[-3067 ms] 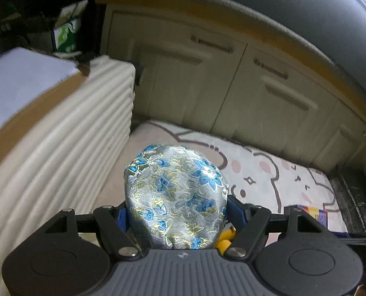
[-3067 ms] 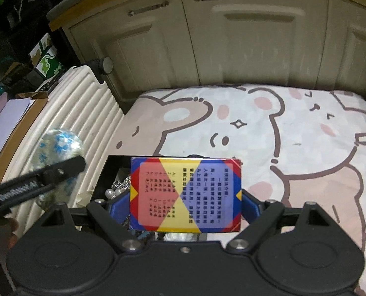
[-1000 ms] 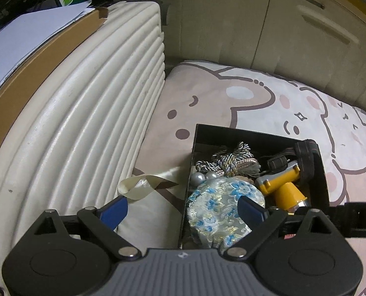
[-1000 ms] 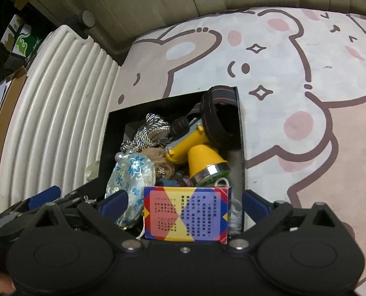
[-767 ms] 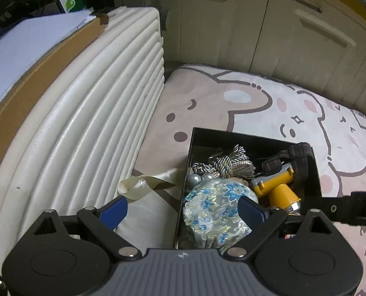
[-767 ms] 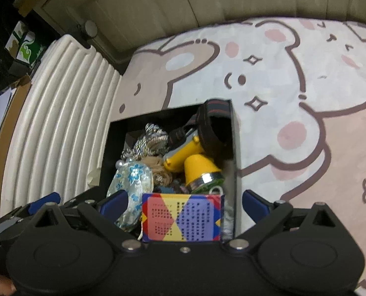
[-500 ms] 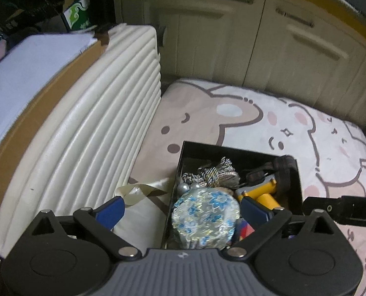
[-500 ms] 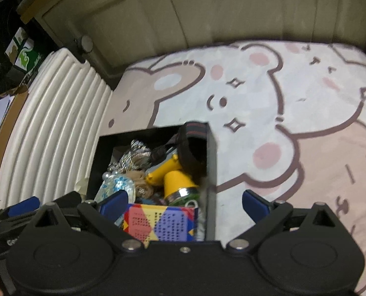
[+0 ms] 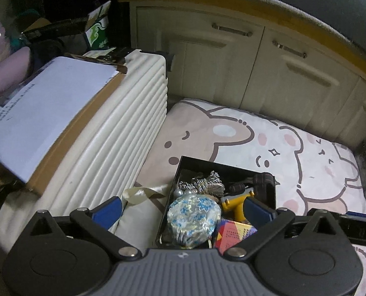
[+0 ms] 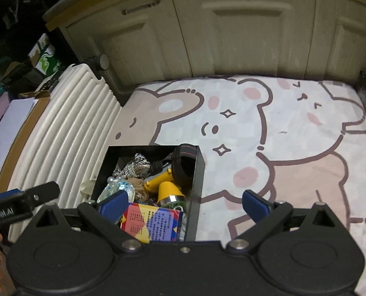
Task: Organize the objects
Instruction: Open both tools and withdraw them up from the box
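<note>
A black box (image 9: 228, 167) (image 10: 197, 180) sits on a bear-print mat beside a ribbed white case. Inside it lie a silver-blue brocade pouch (image 9: 193, 219) (image 10: 115, 189), a red-yellow-blue card box (image 9: 233, 231) (image 10: 150, 222), a yellow flashlight with a black strap (image 9: 237, 202) (image 10: 166, 187) and a grey tassel cord (image 9: 202, 185) (image 10: 133, 166). My left gripper (image 9: 183, 209) is open and empty, above the box's near left side. My right gripper (image 10: 185, 203) is open and empty, above the box's near right wall.
The ribbed white case (image 9: 113, 153) (image 10: 67, 133) stands left of the box, with a cardboard box and white paper (image 9: 40, 108) on top. Cream cabinet doors (image 10: 232, 29) line the back. A cream ribbon (image 9: 143, 194) lies between case and box. The bear mat (image 10: 281, 133) extends right.
Both grippers released their items into the black box: the left the pouch, the right the card box. Both have since pulled up and back, jaws open.
</note>
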